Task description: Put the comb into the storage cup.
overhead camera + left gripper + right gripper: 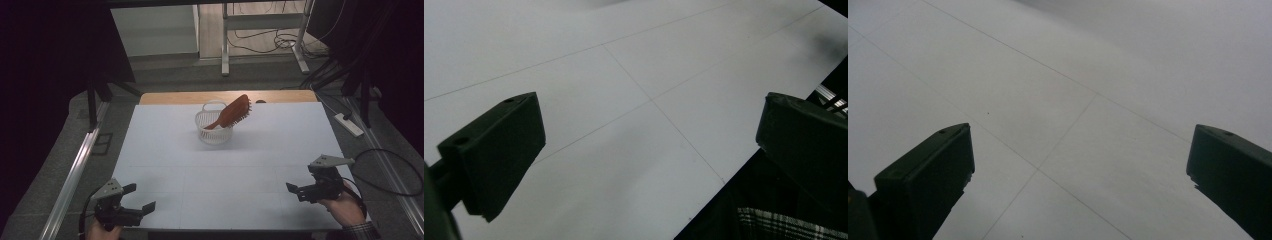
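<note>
Reddish-brown wooden hairbrush (234, 112) stands handle-down in a small white wire basket (212, 134), head leaning out over the rim, bristles facing down-right. Basket sits toward the far middle of the white table (165, 165).

Both tools well apart from the basket, at the near edge. Left gripper (140, 199) near-left of the basket, jaws spread wide, nothing between them. Right gripper (300, 189) near-right, jaws likewise apart and empty, hand (345, 207) low behind it.

Judgement: to lift the brush cleanly, approach the exposed head from the side, clamp across the wood, steady the light basket with the other tool.
</note>
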Demonstrator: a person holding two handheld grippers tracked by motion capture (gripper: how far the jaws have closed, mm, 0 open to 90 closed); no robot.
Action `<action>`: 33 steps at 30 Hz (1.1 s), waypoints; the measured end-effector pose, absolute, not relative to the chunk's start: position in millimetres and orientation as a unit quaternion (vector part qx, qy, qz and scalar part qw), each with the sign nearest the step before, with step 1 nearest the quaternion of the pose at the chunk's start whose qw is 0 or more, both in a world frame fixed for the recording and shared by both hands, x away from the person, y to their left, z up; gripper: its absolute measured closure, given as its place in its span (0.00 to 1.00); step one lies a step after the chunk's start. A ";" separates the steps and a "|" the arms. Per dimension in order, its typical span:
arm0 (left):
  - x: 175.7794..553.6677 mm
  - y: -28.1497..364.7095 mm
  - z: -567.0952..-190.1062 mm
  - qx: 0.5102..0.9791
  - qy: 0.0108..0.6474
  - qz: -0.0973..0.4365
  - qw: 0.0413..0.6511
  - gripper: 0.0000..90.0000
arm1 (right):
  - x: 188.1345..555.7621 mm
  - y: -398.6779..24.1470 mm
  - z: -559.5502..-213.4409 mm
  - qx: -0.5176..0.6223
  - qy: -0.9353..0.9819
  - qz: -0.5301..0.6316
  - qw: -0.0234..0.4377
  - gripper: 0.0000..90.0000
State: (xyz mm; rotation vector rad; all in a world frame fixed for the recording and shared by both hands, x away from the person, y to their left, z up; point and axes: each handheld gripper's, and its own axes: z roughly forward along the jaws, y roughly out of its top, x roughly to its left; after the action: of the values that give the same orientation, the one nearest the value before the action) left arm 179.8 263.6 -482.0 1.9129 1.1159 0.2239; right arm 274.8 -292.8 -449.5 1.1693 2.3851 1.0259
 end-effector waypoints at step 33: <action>180.1 262.5 -482.0 0.774 0.447 0.089 0.439 0.00 | 247.2 -321.6 -450.3 0.443 0.811 0.342 0.171 0.00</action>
State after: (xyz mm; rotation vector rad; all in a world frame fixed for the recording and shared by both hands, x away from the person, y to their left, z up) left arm 180.1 262.5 -482.0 1.9243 1.1103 0.2217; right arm 247.2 -321.6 -450.3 1.2576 2.3025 0.9725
